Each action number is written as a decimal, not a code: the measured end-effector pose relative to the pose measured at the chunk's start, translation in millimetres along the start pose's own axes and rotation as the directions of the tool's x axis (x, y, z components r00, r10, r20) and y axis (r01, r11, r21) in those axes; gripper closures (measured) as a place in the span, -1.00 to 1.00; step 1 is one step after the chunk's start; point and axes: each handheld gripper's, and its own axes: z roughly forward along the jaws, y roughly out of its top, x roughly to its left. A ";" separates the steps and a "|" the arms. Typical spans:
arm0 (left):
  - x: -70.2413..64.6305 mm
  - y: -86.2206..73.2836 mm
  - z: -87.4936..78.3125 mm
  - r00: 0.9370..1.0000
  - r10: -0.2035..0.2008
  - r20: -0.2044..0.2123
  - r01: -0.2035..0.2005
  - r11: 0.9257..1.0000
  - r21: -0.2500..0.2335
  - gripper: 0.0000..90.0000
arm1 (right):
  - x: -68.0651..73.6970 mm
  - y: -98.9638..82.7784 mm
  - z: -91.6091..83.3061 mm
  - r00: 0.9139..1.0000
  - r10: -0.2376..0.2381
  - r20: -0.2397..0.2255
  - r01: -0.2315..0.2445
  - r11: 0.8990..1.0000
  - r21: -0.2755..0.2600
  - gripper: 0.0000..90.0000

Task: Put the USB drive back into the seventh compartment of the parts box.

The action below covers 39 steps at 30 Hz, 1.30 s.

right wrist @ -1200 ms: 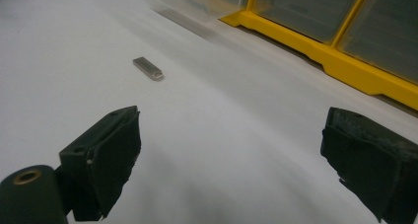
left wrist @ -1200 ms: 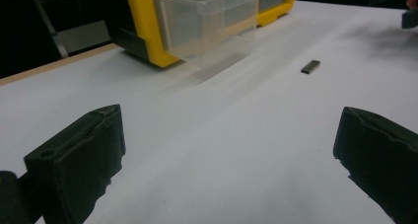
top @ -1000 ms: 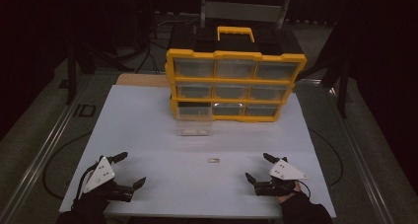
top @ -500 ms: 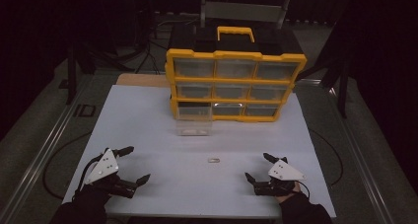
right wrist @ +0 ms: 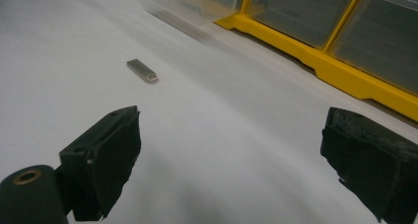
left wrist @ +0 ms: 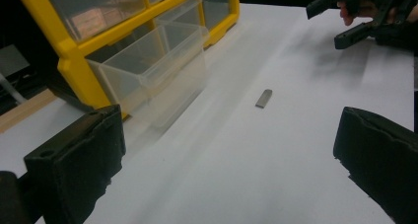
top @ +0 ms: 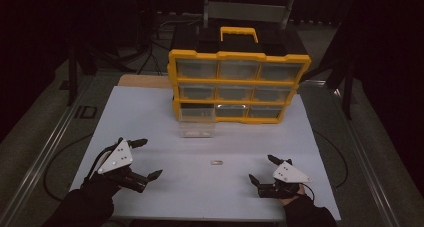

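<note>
From the high view, the small metal piece (top: pixel 217 162) lies alone on the white table (top: pixel 150 112), in front of the yellow drawer box (top: pixel 239 87), with the left gripper (top: pixel 145 159) and the right gripper (top: pixel 261 169) on each side, both claws wide apart. In the left gripper view, one clear drawer (left wrist: pixel 153 61) is pulled out of the box, and the piece (left wrist: pixel 264 98) sits near it, not picked up yet. In the right gripper view, the piece (right wrist: pixel 142 70) still waits to go in, I think, and I can read no words anywhere.

the drawer cabinet (top: pixel 239 87) stands at the table's (top: pixel 150 117) far edge, right of middle. a pulled-out drawer (top: pixel 197 122) juts from its bottom left slot toward the near edge. the small metal piece (top: pixel 216 162) lies mid-table, between the left gripper (top: pixel 145 159) near the near-left corner and the right gripper (top: pixel 260 169) near the near-right corner.
</note>
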 end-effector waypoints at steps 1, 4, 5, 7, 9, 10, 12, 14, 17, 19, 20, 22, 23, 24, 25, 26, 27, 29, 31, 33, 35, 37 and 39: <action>0.8 4.0 1.7 1.000 0.003 0.007 -0.003 1.000 0.003 -0.99 | 0.1 0.2 -0.1 1.000 0.000 0.002 0.000 1.000 0.000 -0.81; 1.6 9.8 4.5 1.000 0.009 0.025 -0.009 1.000 0.001 -0.99 | 0.6 -0.3 0.1 1.000 -0.001 -0.004 0.001 1.000 0.000 -0.81; 1.6 9.8 4.5 1.000 0.009 0.025 -0.009 1.000 0.001 -0.99 | 0.2 -0.1 0.2 1.000 0.001 -0.003 -0.001 1.000 0.000 -0.81; 1.6 13.5 7.0 0.999 0.011 0.034 -0.011 1.000 0.007 -0.99 | 0.0 0.0 0.2 1.000 0.001 -0.003 -0.001 1.000 -0.001 -0.81; 1.3 17.0 9.6 0.999 0.023 0.043 -0.024 1.000 0.009 -0.99 | 0.6 -0.1 0.0 1.000 0.001 -0.004 -0.001 1.000 -0.001 -0.81; 1.3 18.6 11.1 0.999 0.031 0.044 -0.031 0.999 0.013 -0.99 | 0.6 -0.2 -0.1 1.000 -0.001 -0.006 0.001 1.000 -0.002 -0.81; 1.6 22.0 14.0 0.998 0.040 0.054 -0.041 0.999 0.020 -0.99 | -0.1 0.4 -0.2 1.000 0.004 -0.002 -0.004 1.000 -0.005 -0.81; 1.7 26.2 16.5 0.997 0.050 0.065 -0.051 0.998 0.023 -0.99 | 0.1 0.3 -0.4 1.000 0.001 -0.004 -0.001 1.000 -0.004 -0.81; 3.0 32.8 20.9 0.995 0.057 0.079 -0.059 0.998 0.021 -0.99 | -0.3 0.3 0.1 1.000 0.007 -0.004 -0.007 1.000 -0.007 -0.81; 3.1 38.9 26.6 0.993 0.074 0.096 -0.077 0.997 0.027 -0.99 | 0.2 0.4 -0.4 1.000 0.004 -0.006 -0.004 1.000 -0.007 -0.81; 3.1 38.9 26.6 0.993 0.074 0.096 -0.077 0.997 0.027 -0.99 | 0.2 0.4 -0.4 1.000 0.004 -0.006 -0.004 1.000 -0.007 -0.81; 2.1 42.3 30.7 0.991 0.083 0.107 -0.086 0.996 0.027 -0.99 | -0.1 0.3 -0.4 1.000 0.004 -0.005 -0.004 1.000 -0.007 -0.81; 1.5 43.8 33.0 0.990 0.085 0.116 -0.089 0.996 0.030 -0.99 | -0.5 0.5 -0.5 1.000 0.009 -0.007 -0.009 1.000 -0.011 -0.81; 0.6 45.2 35.5 0.989 0.087 0.123 -0.091 0.995 0.030 -0.99 | -0.2 0.4 -0.7 1.000 0.008 -0.010 -0.008 1.000 -0.010 -0.81; -0.2 46.6 37.9 0.987 0.093 0.129 -0.097 0.995 0.032 -0.99 | -0.2 0.4 -0.7 1.000 0.008 -0.010 -0.008 1.000 -0.010 -0.81; -0.7 47.9 40.6 0.986 0.096 0.137 -0.101 0.994 0.035 -0.99 | 0.1 0.2 -0.6 1.000 0.006 -0.010 -0.006 1.000 -0.012 -0.81; -1.6 50.4 46.5 0.984 0.098 0.151 -0.105 0.994 0.040 -0.99 | -0.3 0.2 -0.6 1.000 0.009 -0.016 -0.010 1.000 -0.012 -0.81; -2.0 51.6 49.9 0.982 0.096 0.160 -0.103 0.994 0.040 -0.99 | -0.7 0.3 -0.4 1.000 0.015 -0.018 -0.015 1.000 -0.017 -0.81; -2.8 55.3 59.7 0.978 0.107 0.180 -0.118 0.992 0.052 -0.99 | -0.3 0.1 -0.3 1.000 0.011 -0.019 -0.011 1.000 -0.014 -0.81; -3.2 56.4 62.9 0.977 0.108 0.184 -0.120 0.991 0.055 -0.99 | -0.9 0.5 -0.3 1.000 0.007 -0.013 -0.008 1.000 -0.018 -0.81; -3.7 59.0 68.0 0.974 0.111 0.198 -0.126 0.990 0.061 -0.99 | -0.3 0.7 -0.7 1.000 0.014 -0.016 -0.014 1.000 -0.016 -0.81; -5.7 62.4 75.2 0.970 0.116 0.213 -0.133 0.989 0.064 -0.99 | 0.1 0.6 -0.9 1.000 0.009 -0.017 -0.009 1.000 -0.013 -0.81; -6.5 63.1 77.7 0.970 0.114 0.217 -0.131 0.989 0.066 -0.99 | -0.1 0.9 -0.6 1.000 0.014 -0.016 -0.014 1.000 -0.016 -0.81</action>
